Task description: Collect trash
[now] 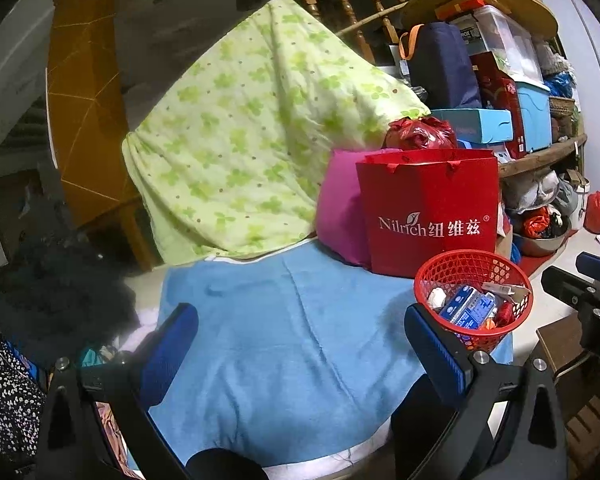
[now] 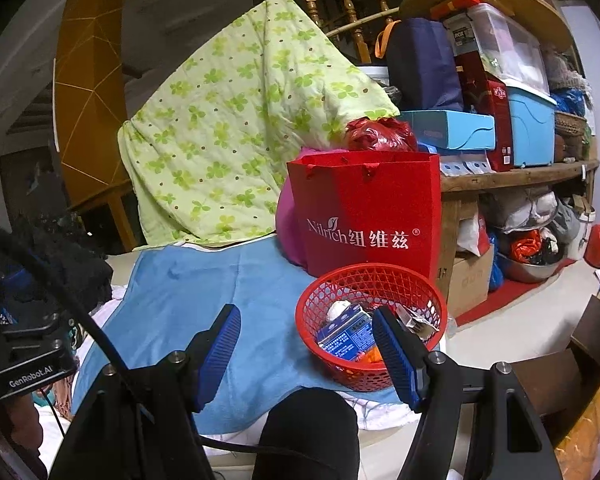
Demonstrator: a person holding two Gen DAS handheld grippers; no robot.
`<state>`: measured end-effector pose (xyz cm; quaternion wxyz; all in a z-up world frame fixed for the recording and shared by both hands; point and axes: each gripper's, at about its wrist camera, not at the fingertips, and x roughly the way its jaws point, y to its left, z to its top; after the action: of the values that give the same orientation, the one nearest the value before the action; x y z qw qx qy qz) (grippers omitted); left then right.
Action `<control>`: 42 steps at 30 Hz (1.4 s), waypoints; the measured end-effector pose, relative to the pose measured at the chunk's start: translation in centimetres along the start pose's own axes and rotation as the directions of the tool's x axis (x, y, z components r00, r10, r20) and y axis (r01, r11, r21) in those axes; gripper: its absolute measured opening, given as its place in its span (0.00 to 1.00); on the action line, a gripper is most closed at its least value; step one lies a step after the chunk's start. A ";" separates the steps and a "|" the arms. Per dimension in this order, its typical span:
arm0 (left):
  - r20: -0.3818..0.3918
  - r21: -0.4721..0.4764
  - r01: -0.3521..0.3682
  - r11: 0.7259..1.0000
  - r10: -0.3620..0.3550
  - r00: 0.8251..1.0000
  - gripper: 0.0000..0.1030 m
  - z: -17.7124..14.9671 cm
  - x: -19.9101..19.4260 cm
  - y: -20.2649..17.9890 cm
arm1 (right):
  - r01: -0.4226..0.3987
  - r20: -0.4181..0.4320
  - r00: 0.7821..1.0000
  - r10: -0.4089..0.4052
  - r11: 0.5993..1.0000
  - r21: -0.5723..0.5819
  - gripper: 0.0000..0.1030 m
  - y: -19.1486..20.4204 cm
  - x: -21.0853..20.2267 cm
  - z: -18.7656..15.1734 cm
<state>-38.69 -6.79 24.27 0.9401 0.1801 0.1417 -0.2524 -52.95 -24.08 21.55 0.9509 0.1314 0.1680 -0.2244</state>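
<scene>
item: red mesh basket (image 2: 371, 324), standing on the blue towel (image 2: 204, 292) at its right front corner, in front of the red nilrich paper bag (image 2: 364, 216); contents: a blue-and-white carton (image 2: 346, 338), a white crumpled wad (image 2: 337, 311), a silvery wrapper (image 2: 418, 322), an orange scrap low at the front (other bits too small to name). item: right gripper (image 2: 308, 356), jaws spread wide and holding nothing; its right pad overlaps the basket's near rim in its own view, so the basket lies just ahead and to the right of its centre line. item: left gripper (image 1: 300, 352), jaws also wide apart and empty, aimed at bare towel; in the left view the basket (image 1: 474, 298) sits off beyond its right finger, further from that claw's centre. no loose trash shows on the towel itself. judgement: the right hand is the nearer one to the basket; the carton's long axis appears to run diagonally, from low left to upper right in the right view, so any reach into or around the basket calls for a small shift rightward and forward by that hand. backdrop: green floral quilt (image 2: 236, 120), cluttered wooden shelf (image 2: 516, 180).
</scene>
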 end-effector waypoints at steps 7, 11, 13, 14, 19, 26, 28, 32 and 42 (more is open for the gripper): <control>-0.001 0.006 0.004 1.000 -0.004 1.000 0.99 0.1 -0.1 -0.2 | -0.001 0.010 1.000 0.001 1.000 -0.009 0.70 0.1 -0.4 0.1; -0.001 0.010 0.007 1.000 -0.007 1.000 0.99 0.1 -0.2 -0.4 | 0.000 0.010 1.000 0.000 1.000 -0.010 0.70 0.2 -0.4 0.1; -0.001 0.008 0.006 1.000 -0.006 1.000 0.99 0.1 -0.2 -0.4 | -0.003 0.009 1.000 0.003 1.000 -0.008 0.70 0.1 -0.3 0.1; -0.001 0.008 0.006 1.000 -0.006 1.000 0.99 0.1 -0.2 -0.4 | -0.004 0.008 1.000 0.004 1.000 -0.008 0.70 0.1 -0.3 0.1; -0.003 0.009 0.007 1.000 -0.007 1.000 0.99 0.0 -0.2 -0.4 | -0.004 0.008 1.000 0.004 1.000 -0.010 0.70 0.3 -0.4 0.1; -0.003 0.016 0.009 1.000 -0.009 1.000 0.99 -0.1 -0.3 -0.7 | -0.003 0.012 1.000 0.003 1.000 -0.006 0.70 0.3 -0.5 0.1; -0.003 0.017 0.011 1.000 -0.011 1.000 0.99 -0.1 -0.2 -0.8 | -0.003 0.014 1.000 0.003 1.000 -0.003 0.70 0.3 -0.6 0.2; -0.003 0.021 0.013 1.000 -0.013 1.000 0.99 -0.2 -0.3 -1.0 | -0.003 0.013 1.000 0.003 1.000 0.007 0.70 -0.2 -0.5 0.2; -0.011 0.028 0.020 0.999 -0.019 1.000 0.99 -0.5 -0.2 -1.1 | -0.003 0.006 1.000 0.002 1.000 0.011 0.70 -0.7 -0.4 -0.1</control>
<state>-39.53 -7.40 23.64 0.9342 0.1932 0.1451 -0.2625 -53.61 -24.49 21.47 0.9509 0.1363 0.1638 -0.2245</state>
